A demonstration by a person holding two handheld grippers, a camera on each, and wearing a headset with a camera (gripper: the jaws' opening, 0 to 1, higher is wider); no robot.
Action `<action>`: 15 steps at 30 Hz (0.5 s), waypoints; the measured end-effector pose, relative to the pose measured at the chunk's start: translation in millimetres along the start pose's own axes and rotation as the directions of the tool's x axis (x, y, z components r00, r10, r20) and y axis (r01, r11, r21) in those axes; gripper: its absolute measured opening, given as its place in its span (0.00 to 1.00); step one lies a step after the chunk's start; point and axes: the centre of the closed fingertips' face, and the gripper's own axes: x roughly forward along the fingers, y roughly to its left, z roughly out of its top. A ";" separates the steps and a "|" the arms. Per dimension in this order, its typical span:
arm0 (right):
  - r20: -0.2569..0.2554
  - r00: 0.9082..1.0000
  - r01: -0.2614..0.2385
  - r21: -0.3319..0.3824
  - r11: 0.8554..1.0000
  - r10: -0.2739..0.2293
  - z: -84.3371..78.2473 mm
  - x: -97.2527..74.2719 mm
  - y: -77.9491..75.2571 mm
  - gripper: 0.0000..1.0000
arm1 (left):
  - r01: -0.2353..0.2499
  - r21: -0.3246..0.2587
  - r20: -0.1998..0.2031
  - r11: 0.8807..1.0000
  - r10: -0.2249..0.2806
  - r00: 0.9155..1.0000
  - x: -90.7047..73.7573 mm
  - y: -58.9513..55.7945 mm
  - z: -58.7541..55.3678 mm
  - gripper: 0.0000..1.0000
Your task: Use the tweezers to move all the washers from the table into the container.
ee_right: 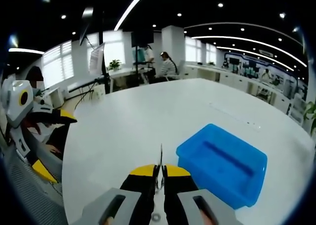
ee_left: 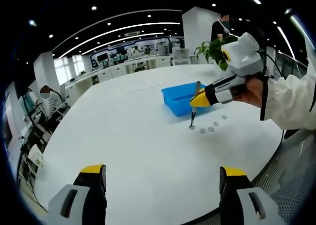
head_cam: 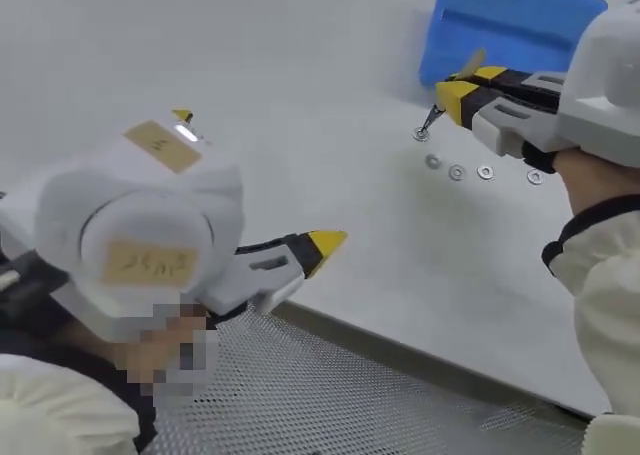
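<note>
Several small metal washers [head_cam: 457, 172] lie in a row on the white table [head_cam: 300, 95], in front of the blue container [head_cam: 515, 25]. My right gripper [head_cam: 468, 83] is shut on the tweezers [head_cam: 432, 120], which point down. Their tips sit at the leftmost washer [head_cam: 421, 134]; whether they pinch it I cannot tell. The left gripper view shows the same tweezers [ee_left: 193, 113], washers [ee_left: 211, 129] and container [ee_left: 180, 99]. In the right gripper view the tweezers [ee_right: 160, 164] stick out past the shut jaws, beside the container [ee_right: 222, 160]. My left gripper [ee_left: 162, 171] is open and holds nothing, low at the near left [head_cam: 255, 180].
A perforated metal grille [head_cam: 350, 395] runs along the table's near edge. Behind the table there are office desks, a potted plant [ee_left: 215, 49] and people [ee_right: 168, 67].
</note>
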 end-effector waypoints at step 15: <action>0.019 1.000 0.009 -0.079 0.997 -0.007 0.8 7.8 -2.5 0.00 | 0.001 0.006 -0.006 1.000 -0.001 1.000 1.6 -0.9 -0.7 0.99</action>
